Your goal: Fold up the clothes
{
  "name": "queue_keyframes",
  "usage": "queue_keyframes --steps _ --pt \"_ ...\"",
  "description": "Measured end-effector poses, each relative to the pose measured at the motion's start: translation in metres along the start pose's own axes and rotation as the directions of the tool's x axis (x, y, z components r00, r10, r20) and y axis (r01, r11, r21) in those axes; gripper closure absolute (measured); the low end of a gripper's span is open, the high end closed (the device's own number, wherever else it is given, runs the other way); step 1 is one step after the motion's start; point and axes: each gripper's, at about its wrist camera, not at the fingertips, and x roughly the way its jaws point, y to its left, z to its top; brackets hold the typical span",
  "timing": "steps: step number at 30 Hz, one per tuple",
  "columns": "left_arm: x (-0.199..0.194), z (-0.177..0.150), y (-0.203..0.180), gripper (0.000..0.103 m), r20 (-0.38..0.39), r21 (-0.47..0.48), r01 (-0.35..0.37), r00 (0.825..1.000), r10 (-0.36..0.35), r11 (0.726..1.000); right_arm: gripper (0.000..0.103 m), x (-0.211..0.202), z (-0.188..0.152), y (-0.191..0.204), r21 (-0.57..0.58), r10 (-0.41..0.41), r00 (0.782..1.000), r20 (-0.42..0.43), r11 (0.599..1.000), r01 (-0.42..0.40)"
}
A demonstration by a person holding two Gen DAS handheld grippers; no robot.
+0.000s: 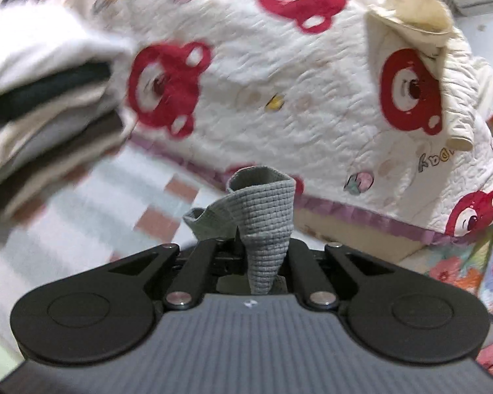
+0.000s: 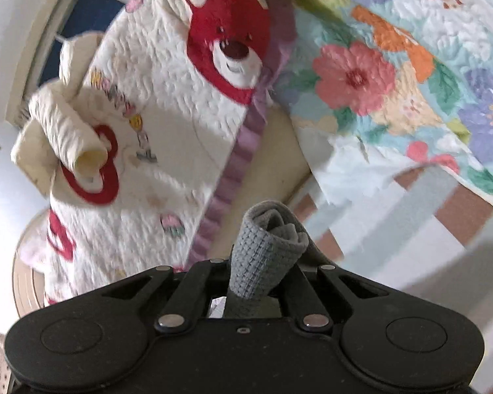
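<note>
My left gripper [image 1: 246, 246] is shut on a bunched edge of a grey waffle-knit garment [image 1: 266, 216], which sticks up between the jaws. My right gripper [image 2: 263, 262] is shut on another bunched part of the same grey waffle-knit garment [image 2: 263, 249]. Both hold the cloth above a bed with a checked sheet [image 1: 82, 216]. The rest of the garment hangs below, out of view. A stack of folded clothes [image 1: 46, 115] in white, black, beige and brown sits at the left of the left wrist view.
A white quilt with red bears [image 1: 279, 75] lies bunched behind, also in the right wrist view [image 2: 167, 105]. A floral quilt [image 2: 410, 65] lies at the right. A rolled cream cloth [image 2: 69, 134] rests on the bear quilt. A window [image 2: 69, 23] is far left.
</note>
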Motion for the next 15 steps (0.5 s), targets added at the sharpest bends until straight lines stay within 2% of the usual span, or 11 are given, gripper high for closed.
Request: queue_keyframes --steps 2,4,6,8,9,11,12,15 --pt "0.011 -0.006 0.01 0.099 -0.078 -0.019 -0.038 0.996 0.037 0.999 0.097 0.005 -0.005 -0.003 -0.025 -0.056 0.995 -0.082 0.998 0.054" --pt "0.036 -0.01 0.015 0.099 -0.159 -0.03 -0.072 0.985 0.067 0.997 0.097 0.022 -0.006 -0.001 -0.059 -0.09 0.987 -0.131 0.995 0.083" --pt "0.061 -0.004 0.012 0.099 -0.196 -0.027 -0.067 0.979 0.061 0.997 0.097 0.032 0.01 0.015 -0.082 -0.074 0.993 -0.096 0.994 0.066" --pt "0.088 0.016 -0.001 0.099 -0.195 -0.012 -0.06 0.979 0.056 0.998 0.097 0.043 0.026 0.031 -0.106 -0.057 0.996 -0.062 0.993 0.05" --pt "0.098 0.03 -0.009 0.099 -0.177 -0.004 -0.061 0.982 0.06 0.998 0.097 0.048 0.034 0.039 -0.118 -0.048 0.998 -0.045 0.992 0.042" --pt "0.106 0.066 -0.025 0.099 -0.09 0.008 -0.032 0.995 0.032 0.999 0.097 0.059 0.05 0.055 -0.142 -0.029 1.0 -0.011 0.989 0.027" --pt "0.102 0.084 -0.031 0.099 -0.025 0.003 0.012 1.0 -0.012 1.0 0.097 0.064 0.058 0.062 -0.154 -0.02 1.0 0.006 0.988 0.02" --pt "0.08 0.124 -0.051 0.099 0.129 0.047 0.074 0.989 -0.079 0.996 0.097 0.08 0.083 0.086 -0.192 0.011 0.998 0.056 0.981 0.0"
